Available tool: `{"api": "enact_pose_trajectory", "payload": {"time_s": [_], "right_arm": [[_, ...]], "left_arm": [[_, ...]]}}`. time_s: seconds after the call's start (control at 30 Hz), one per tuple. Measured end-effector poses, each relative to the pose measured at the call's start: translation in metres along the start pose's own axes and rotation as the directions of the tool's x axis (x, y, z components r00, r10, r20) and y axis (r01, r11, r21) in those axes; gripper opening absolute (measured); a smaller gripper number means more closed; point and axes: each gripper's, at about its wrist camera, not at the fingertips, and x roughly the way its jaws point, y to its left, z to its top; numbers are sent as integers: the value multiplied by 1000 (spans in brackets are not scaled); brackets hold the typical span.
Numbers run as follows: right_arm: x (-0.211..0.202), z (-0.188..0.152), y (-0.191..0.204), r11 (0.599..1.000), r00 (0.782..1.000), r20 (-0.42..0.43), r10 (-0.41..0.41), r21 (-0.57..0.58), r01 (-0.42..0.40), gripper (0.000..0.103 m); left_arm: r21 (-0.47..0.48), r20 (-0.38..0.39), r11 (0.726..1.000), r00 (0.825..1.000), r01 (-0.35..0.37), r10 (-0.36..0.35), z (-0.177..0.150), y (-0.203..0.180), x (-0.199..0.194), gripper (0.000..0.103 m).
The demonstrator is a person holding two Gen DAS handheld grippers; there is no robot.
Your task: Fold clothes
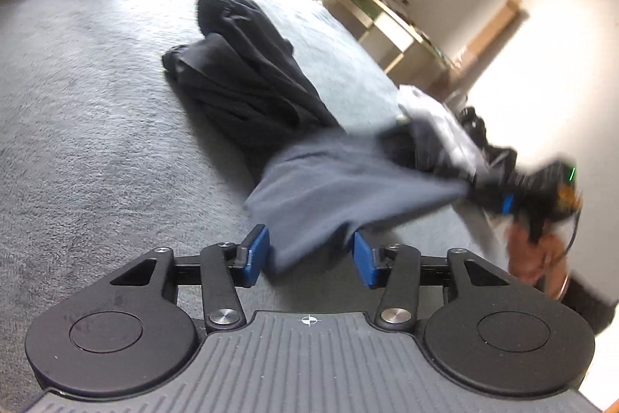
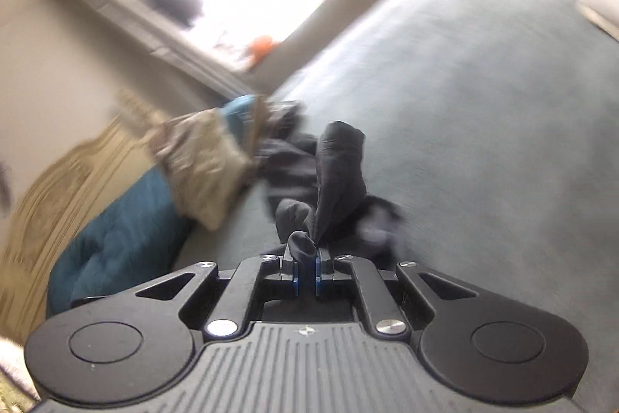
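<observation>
One dark garment (image 1: 247, 91), two grippers (one pillow (image 2: 201, 161) too).

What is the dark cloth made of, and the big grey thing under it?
The cloth looks like thin, soft fabric, maybe cotton knit: it crumples into loose folds and is matte, dark outside, grey inside. The bed cover looks like fuzzy fleece or plush, with a nubbly, matte nap. Neither fibre is certain.

Blown-out window glare, motion blur
</observation>
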Motion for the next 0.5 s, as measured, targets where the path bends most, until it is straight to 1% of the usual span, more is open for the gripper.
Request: {"api": "enact_pose_trajectory", "payload": {"time_s": [0.03,0.07,0.1,0.13,0.2,0.23,0.27,0.3,0.33,0.37,0.4,0.5], "right_arm": [[1,-4,-10,999,999,-14,-43,26,43,8],[3,-8,-17,994,994,-36,-103,37,104,8],[6,-12,-23,984,984,-65,-168,43,171,9],[9,-15,-28,975,973,-94,-211,48,216,10],[11,-19,-33,962,959,-116,-258,60,266,13],[9,-18,-34,958,956,-114,-270,62,279,20],[5,-17,-33,956,954,-104,-281,60,288,27],[0,-14,-31,954,953,-83,-291,50,295,31],[-6,-11,-28,953,953,-55,-298,37,300,40],[-12,-7,-26,953,953,-22,-301,31,301,44],[-18,-5,-25,956,956,6,-292,30,292,44],[-19,10,-21,972,971,43,-236,10,236,45]], "left_arm": [[-18,4,1000,1000,0,0,2,1,1,48],[-38,10,999,1000,-3,3,4,1,1,49],[-61,15,998,1000,5,-4,6,2,0,50],[-84,20,996,1000,12,-10,8,3,0,52],[-126,29,992,999,27,-24,12,7,2,57],[-138,17,990,1000,23,-21,14,9,5,61],[-135,-3,991,1000,8,-9,16,9,10,61],[-120,-24,993,1000,-12,9,17,9,16,61],[-105,-45,994,998,-39,34,17,8,22,61],[-98,-65,994,997,-51,45,16,8,30,61],[-90,-85,994,995,-64,56,15,8,38,61],[-124,-126,991,991,-57,41,14,12,61,61]]}}
